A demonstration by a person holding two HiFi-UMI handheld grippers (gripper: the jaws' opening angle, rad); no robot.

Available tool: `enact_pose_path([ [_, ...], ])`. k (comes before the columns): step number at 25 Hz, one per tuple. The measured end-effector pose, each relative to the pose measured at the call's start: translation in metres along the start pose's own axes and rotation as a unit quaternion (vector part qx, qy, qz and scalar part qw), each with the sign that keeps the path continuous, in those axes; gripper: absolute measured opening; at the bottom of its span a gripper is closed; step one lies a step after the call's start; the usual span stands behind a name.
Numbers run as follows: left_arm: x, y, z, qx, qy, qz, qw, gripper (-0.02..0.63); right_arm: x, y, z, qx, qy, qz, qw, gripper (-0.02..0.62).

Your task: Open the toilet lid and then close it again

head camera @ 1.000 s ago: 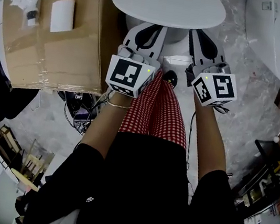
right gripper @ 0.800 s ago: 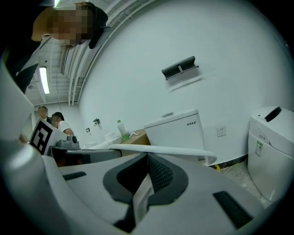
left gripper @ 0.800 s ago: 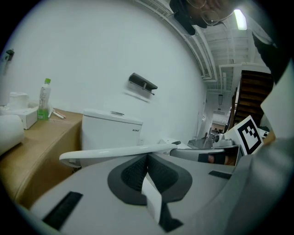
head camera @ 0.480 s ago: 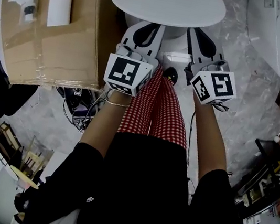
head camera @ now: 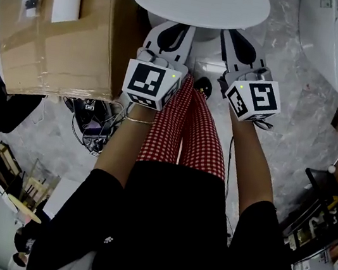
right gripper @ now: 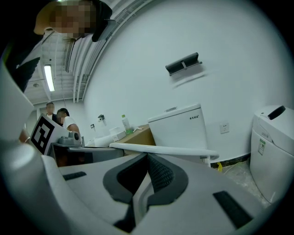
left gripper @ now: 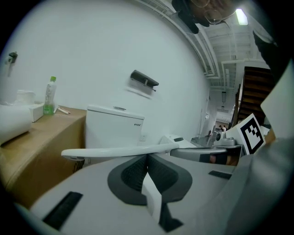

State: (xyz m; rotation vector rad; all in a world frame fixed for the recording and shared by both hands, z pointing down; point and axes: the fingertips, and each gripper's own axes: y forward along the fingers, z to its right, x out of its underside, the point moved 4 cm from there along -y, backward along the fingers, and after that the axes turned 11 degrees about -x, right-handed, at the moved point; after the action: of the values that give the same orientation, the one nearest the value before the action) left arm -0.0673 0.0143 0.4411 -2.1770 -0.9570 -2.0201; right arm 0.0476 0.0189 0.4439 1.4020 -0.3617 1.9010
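1. Speckled grey floor (head camera: 296,140) fills the background; the toilet lid (head camera: 199,0) lies flat at far centre, with a cardboard box (head camera: 55,48) to its left.
2. Left gripper (left gripper: 147,157) and right gripper (right gripper: 148,157), each with fingers pressed together on nothing, sit at the lid's near rim, probably to lift it from below.
3. Print on the tank (left gripper: 115,131) and the sticker on a second toilet (right gripper: 271,156) are too small to read.

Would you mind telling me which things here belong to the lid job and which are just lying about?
For the job: toilet lid; left gripper and right gripper, both shut, by its front edge.

Lying about: cardboard box; small white box on it; green bottle; second toilet; cables on the floor.
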Motion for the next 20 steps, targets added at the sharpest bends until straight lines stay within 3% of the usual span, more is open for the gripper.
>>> enact_pose_path([
  [12,0.01,-0.005,0.001,-0.029,-0.003,0.01,0.9995,0.005,0.009,-0.003,-0.001,-0.023,-0.005,-0.006,1.0,0.02],
  [20,0.018,-0.006,0.001,-0.022,-0.001,0.011,0.9997,0.006,0.017,-0.004,-0.001,-0.014,0.005,0.006,1.0,0.02],
])
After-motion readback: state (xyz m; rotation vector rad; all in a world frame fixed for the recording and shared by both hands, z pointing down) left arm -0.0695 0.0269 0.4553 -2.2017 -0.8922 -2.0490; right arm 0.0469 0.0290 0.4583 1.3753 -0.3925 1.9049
